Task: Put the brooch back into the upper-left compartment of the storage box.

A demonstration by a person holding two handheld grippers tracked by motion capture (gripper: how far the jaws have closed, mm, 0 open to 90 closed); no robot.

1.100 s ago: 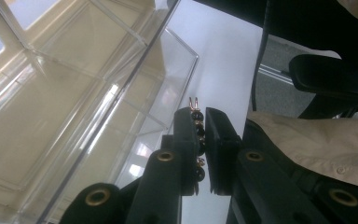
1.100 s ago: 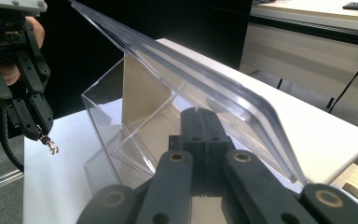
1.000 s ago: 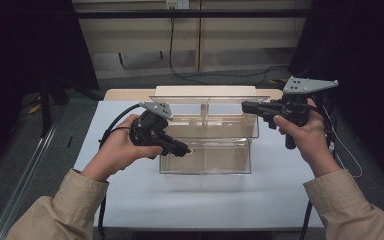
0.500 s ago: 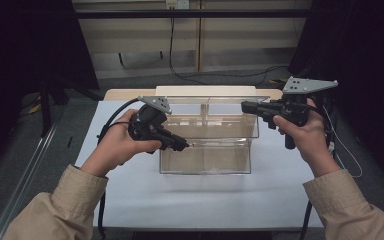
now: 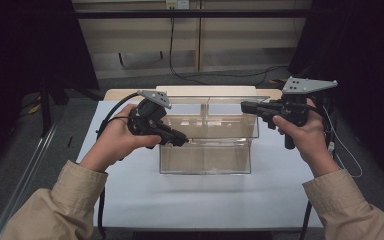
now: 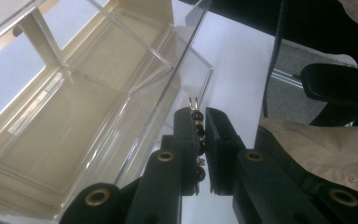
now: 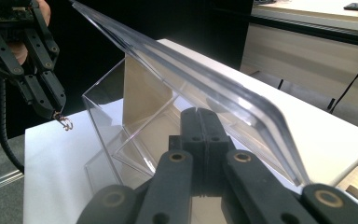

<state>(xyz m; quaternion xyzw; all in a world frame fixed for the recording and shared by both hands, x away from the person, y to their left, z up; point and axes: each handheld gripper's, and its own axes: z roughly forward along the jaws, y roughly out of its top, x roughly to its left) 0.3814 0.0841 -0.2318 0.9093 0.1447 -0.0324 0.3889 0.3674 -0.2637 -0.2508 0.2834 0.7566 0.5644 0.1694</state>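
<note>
A string of dark beads (image 6: 197, 133) with a gold hook was pinched between the left gripper (image 6: 199, 122) jaws, just above the clear box's (image 5: 206, 159) front rim. The right gripper (image 7: 200, 122), jaws pressed together, was set under the raised clear lid (image 7: 205, 86).

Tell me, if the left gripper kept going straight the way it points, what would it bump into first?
Probably the clear box. The left gripper, shut on a beaded earring, points at the box's near left edge, so it would likely meet that wall or rim first, though depth is hard to judge.
</note>
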